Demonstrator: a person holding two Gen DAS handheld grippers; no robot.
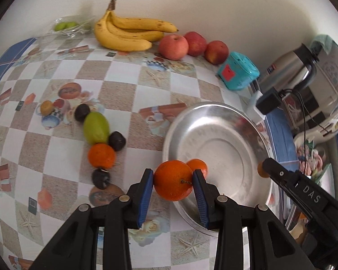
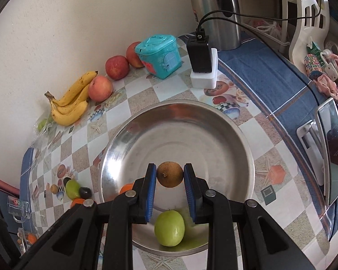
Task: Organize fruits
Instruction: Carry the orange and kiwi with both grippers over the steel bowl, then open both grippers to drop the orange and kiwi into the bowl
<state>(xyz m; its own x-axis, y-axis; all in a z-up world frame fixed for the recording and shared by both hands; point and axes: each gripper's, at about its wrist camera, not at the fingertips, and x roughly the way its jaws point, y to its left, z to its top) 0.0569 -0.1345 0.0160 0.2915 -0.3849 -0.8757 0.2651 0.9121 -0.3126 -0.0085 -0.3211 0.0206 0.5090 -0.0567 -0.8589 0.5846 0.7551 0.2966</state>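
My left gripper (image 1: 173,175) is shut on an orange tangerine (image 1: 173,183), held over the near rim of a steel bowl (image 1: 225,139). A second tangerine (image 1: 199,166) lies in the bowl just behind it. My right gripper (image 2: 170,171) is shut on a small brown round fruit (image 2: 170,175) above the steel bowl (image 2: 191,135). A green fruit (image 2: 169,227) rests in the bowl under it. In the left wrist view the right gripper (image 1: 264,168) shows over the bowl's right rim. Left of the bowl lie a green fruit (image 1: 96,127), a tangerine (image 1: 101,155) and three dark plums (image 1: 117,140).
Along the wall sit bananas (image 1: 128,31), three apples (image 1: 173,46), a teal toy box (image 1: 238,70) and bagged green fruits (image 1: 65,25). A black charger on a white block (image 2: 201,60), a steel kettle (image 2: 216,11) and a phone (image 2: 333,153) stand right of the bowl.
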